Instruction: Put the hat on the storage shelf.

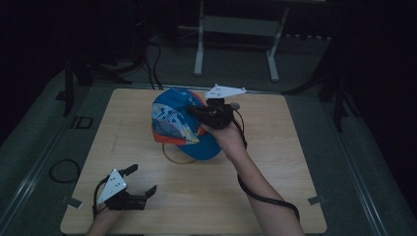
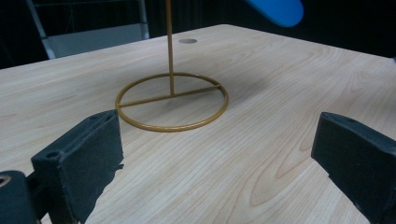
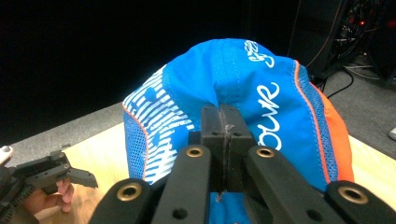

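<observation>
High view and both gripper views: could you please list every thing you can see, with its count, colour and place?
cap: one, blue with orange and white, above the table centre, pinched by the right gripper
stand: one, gold wire, ring base on the table under the cap
table: one, light wood, centre
metal frame: one, grey, on the floor behind the table
left gripper: one, black, open, near left corner
right gripper: one, black, shut on cap

Bare light-wood desk (image 1: pixel 275 162) front and right; thin gold wire stand (image 2: pixel 172 100) and blue-orange cap (image 1: pixel 179 123) block the centre.
</observation>
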`<action>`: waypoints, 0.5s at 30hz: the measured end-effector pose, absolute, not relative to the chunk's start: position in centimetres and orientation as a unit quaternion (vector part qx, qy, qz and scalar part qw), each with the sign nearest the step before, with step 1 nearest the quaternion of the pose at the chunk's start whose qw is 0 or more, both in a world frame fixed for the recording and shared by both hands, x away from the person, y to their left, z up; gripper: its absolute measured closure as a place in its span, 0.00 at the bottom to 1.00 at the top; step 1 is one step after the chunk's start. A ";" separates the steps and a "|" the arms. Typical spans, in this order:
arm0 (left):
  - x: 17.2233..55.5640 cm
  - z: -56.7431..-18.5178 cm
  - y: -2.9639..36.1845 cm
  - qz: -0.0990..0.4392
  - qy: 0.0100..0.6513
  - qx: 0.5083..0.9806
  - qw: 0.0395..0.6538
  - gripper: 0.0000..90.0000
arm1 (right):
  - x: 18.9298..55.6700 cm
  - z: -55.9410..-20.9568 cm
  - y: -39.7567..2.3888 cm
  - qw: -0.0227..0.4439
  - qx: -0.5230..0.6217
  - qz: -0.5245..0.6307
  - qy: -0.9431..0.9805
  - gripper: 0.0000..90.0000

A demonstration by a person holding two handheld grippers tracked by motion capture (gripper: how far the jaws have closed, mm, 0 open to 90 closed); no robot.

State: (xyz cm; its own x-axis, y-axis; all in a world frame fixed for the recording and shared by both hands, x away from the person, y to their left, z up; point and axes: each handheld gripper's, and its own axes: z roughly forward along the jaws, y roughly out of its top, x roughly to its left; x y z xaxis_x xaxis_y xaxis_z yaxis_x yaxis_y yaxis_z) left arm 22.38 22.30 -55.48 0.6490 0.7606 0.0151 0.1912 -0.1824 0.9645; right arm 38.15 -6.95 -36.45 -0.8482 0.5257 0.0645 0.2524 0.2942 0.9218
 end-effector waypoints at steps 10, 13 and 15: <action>22.4 -55.6 22.5 0.253 0.333 0.722 0.551 0.03 | 37.9 -38.1 -7.8 0.130 0.254 0.536 0.794 0.95; 22.4 -55.6 22.5 0.252 0.333 0.722 0.552 0.03 | 38.0 -38.3 -8.1 0.126 0.258 0.540 0.791 0.92; 22.4 -55.6 22.5 0.253 0.332 0.723 0.551 0.03 | 38.0 -38.4 -8.4 0.124 0.260 0.545 0.787 0.86</action>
State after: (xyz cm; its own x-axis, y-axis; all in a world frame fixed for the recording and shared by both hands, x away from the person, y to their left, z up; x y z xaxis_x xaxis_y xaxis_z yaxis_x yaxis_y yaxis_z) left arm 22.40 22.46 -55.62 0.6520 0.7582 0.0004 0.2005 -0.1730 0.9643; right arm 38.01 -8.38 -38.39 -0.8338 0.5449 0.0882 0.2747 0.2709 0.9226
